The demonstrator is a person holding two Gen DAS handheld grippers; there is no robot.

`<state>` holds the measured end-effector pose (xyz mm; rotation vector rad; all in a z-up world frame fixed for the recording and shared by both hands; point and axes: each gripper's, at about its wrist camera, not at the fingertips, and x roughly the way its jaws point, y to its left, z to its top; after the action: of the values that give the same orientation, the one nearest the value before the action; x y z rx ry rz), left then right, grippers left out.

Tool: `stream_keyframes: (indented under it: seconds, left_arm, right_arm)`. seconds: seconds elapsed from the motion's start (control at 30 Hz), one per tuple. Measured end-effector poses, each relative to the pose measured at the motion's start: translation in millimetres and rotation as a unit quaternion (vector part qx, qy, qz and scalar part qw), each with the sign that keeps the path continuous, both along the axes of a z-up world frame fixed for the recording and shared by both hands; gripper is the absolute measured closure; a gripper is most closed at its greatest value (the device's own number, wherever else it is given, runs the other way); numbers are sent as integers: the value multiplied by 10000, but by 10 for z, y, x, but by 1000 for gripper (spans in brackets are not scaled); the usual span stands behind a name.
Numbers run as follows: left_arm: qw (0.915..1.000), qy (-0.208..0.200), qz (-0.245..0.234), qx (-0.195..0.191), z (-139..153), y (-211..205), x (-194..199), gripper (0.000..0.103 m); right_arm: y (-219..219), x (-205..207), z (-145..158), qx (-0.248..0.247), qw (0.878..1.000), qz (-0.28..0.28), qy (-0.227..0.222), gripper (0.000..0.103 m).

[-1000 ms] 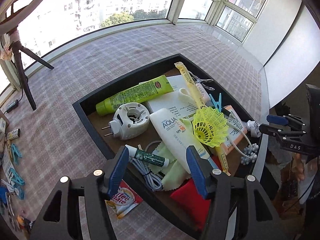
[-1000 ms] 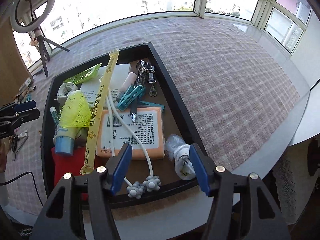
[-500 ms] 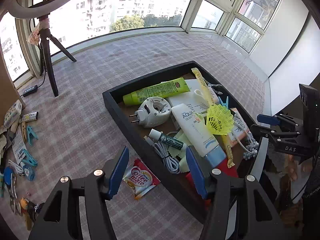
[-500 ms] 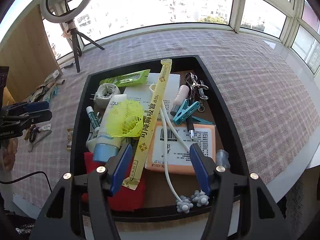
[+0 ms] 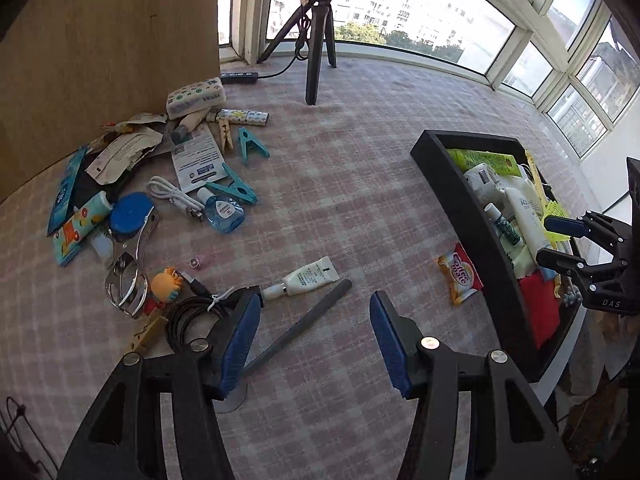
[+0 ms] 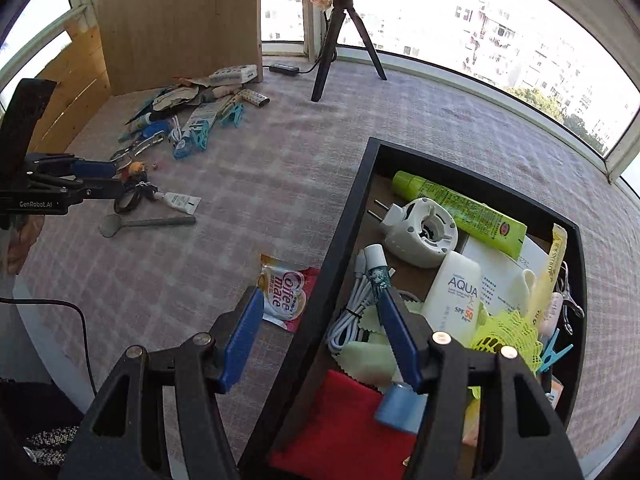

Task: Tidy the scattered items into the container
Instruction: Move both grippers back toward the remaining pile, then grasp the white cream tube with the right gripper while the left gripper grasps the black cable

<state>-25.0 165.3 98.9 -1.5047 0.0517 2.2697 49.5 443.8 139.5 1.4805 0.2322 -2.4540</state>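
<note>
Checked pink cloth (image 5: 360,184) covers the windowed room's table; both tongs spread, pinching nothing.

A glazed balcony or sunroom in a high-rise home: curved windows (image 5: 460,20) wrap the far side, looking out on apartment blocks and treetops. A bench (image 5: 340,168) under a checked cloth carries household odds and ends. A ring-light tripod (image 5: 316,40) and a plywood panel (image 5: 108,40) at far left suggest a filming setup.
</note>
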Motion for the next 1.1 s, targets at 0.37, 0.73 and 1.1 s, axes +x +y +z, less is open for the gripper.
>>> stream_keyframes:
  seconds: [0.37, 0.73, 1.1]
  left_arm:
    - [9984, -323, 466, -4, -386, -383, 27, 72]
    - [9974, -488, 536, -23, -540, -375, -154, 75]
    - [9967, -637, 463, -210, -698, -211, -335, 76]
  right_arm:
    - [-1355, -504, -272, 332, 9828, 1807, -205, 49]
    - [-2011, -778, -700, 667, 9571, 2757, -597, 61]
    - [-2135, -930, -917, 766, 9485, 2956, -842, 61]
